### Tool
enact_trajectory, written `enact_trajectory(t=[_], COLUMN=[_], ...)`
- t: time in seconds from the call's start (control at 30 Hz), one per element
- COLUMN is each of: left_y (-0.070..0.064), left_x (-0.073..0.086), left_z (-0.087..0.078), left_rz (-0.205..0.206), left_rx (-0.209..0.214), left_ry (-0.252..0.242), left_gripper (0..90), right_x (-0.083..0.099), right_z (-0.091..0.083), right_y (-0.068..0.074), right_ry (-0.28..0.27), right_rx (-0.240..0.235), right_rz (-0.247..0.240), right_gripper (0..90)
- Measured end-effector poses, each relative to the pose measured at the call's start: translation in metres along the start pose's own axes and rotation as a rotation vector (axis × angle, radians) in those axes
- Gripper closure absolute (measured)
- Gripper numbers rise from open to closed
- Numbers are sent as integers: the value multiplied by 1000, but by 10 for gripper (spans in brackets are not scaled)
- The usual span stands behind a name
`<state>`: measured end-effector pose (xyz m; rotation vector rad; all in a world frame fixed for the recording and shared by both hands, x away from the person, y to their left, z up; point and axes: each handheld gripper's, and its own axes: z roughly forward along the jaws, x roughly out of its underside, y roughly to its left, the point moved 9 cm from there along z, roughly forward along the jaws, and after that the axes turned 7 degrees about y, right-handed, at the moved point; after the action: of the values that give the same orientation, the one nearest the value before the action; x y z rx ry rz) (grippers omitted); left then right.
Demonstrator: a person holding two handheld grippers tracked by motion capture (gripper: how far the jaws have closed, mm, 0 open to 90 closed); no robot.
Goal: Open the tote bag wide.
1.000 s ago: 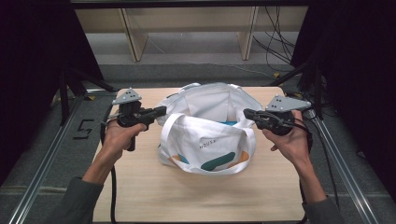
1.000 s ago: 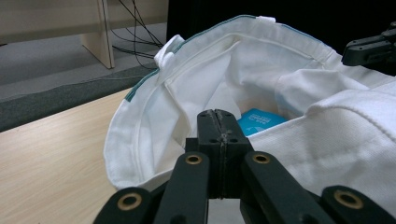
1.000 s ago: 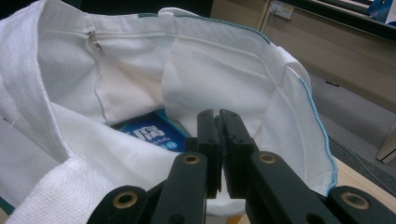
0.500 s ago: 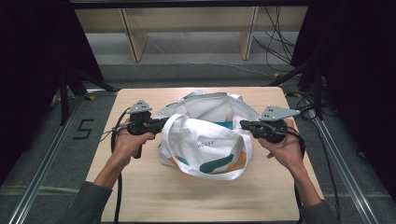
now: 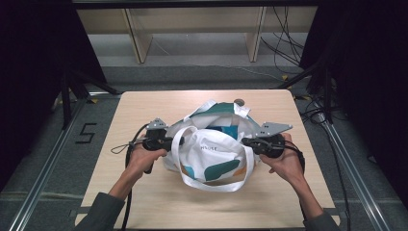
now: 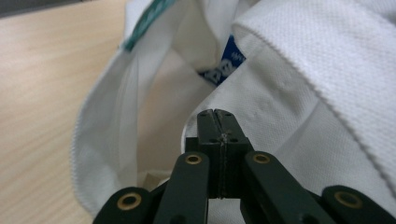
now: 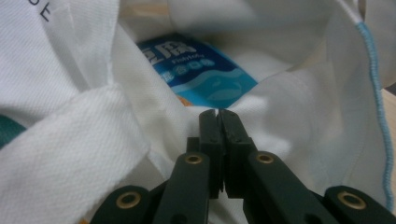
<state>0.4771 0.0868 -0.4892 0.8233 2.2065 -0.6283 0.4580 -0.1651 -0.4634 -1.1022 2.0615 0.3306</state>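
The soft, light cloth bag (image 5: pixel 211 154) lies mid-worktop (image 5: pixel 144 110), its rim pinched on either side by the left gripper (image 5: pixel 169 143) and right gripper (image 5: pixel 244 141), fingers clamped together; hems probably hold best.

Each claw is black, the left claw (image 6: pixel 218 140) and the right claw (image 7: pixel 218 140) alike, with brass-coloured rivets at the linkage joints. From above, a grey three-cornered plate tops each, and black cables trail back. The sleeves look grey-green, though dimly lit.
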Motion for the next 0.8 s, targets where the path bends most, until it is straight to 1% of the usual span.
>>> enact_trajectory(t=[0.03, 0.07, 0.1, 0.13, 0.17, 0.2, 0.23, 0.27, 0.3, 0.33, 0.37, 0.4, 0.43, 0.47, 0.5, 0.53, 0.57, 0.6, 0.63, 0.67, 0.7, 0.73, 0.77, 0.8], left_y=[0, -1, -1, 1, 1, 3, 2, 4, 3, 2, 2, 3, 2, 1, 2, 1, 2, 1, 1, 1, 2, 3, 4, 8], left_x=[3, 5, 6, 6, 6, 6, 4, 0, -4, -13, -19, -27, -37, -47, -56, -63, -70, -75, -79, -83, -85, -88, -90, -91], left_z=[2, 3, 3, 2, 3, 2, 1, -3, -4, -9, -12, -17, -20, -22, -25, -25, -23, -20, -16, -12, -7, -2, 2, 6], left_rz=[4, 6, 13, 29, 16, 16, -3, 13, 5, 21, 35, 51, 59, 66, 104, 107, 110, 117, 113, 112, 107, 110, 95, 87], left_rx=[-4, -9, -11, -19, -7, -5, 0, -10, -17, -38, -46, -54, -61, -66, -83, -89, -94, -93, -93, -83, -82, -81, -71, -78], left_ry=[8, 14, 19, 26, 18, 25, 18, 21, 6, -11, -18, -20, -35, -45, -36, -25, -20, -9, -1, 13, 22, 31, 35, 39], left_gripper=[893, 894, 894, 894, 894, 894, 894, 894, 894, 894, 893, 893, 893, 893, 892, 890, 889, 889, 885, 885, 885, 883, 883, 883], right_x=[3, 12, 12, 15, 20, 20, 20, 20, 18, 15, 8, 3, -6, -15, -24, -34, -42, -48, -54, -54, -54, -52, -50, -50], right_z=[2, 4, 4, 5, 4, 4, 3, 2, 0, -2, -6, -9, -14, -19, -24, -26, -28, -27, -18, -18, -12, -6, 0, 0], right_y=[1, 2, 2, 1, 1, 1, 0, 0, 1, 1, 0, 0, -1, -1, -1, -2, -2, 0, 7, 7, 14, 21, 33, 33], right_ry=[12, 41, 41, 41, 51, 51, 44, 40, 42, 39, 23, 12, -13, -37, -46, -79, -100, -96, -88, -88, -68, -47, -33, -33], right_rx=[2, 5, 5, 0, -5, -5, -6, -7, -13, -5, 5, 2, 19, 27, 37, 45, 45, 31, 14, 14, -6, -27, -57, -57], right_rz=[1, 12, 12, 6, 25, 25, 26, 31, 31, 35, 33, 31, 15, 10, 4, -8, -2, 2, 6, 6, 3, -11, -59, -59], right_gripper=[898, 900, 900, 900, 900, 900, 900, 900, 900, 900, 893, 892, 890, 889, 889, 889, 889, 888, 888, 888, 888, 889, 896, 896])
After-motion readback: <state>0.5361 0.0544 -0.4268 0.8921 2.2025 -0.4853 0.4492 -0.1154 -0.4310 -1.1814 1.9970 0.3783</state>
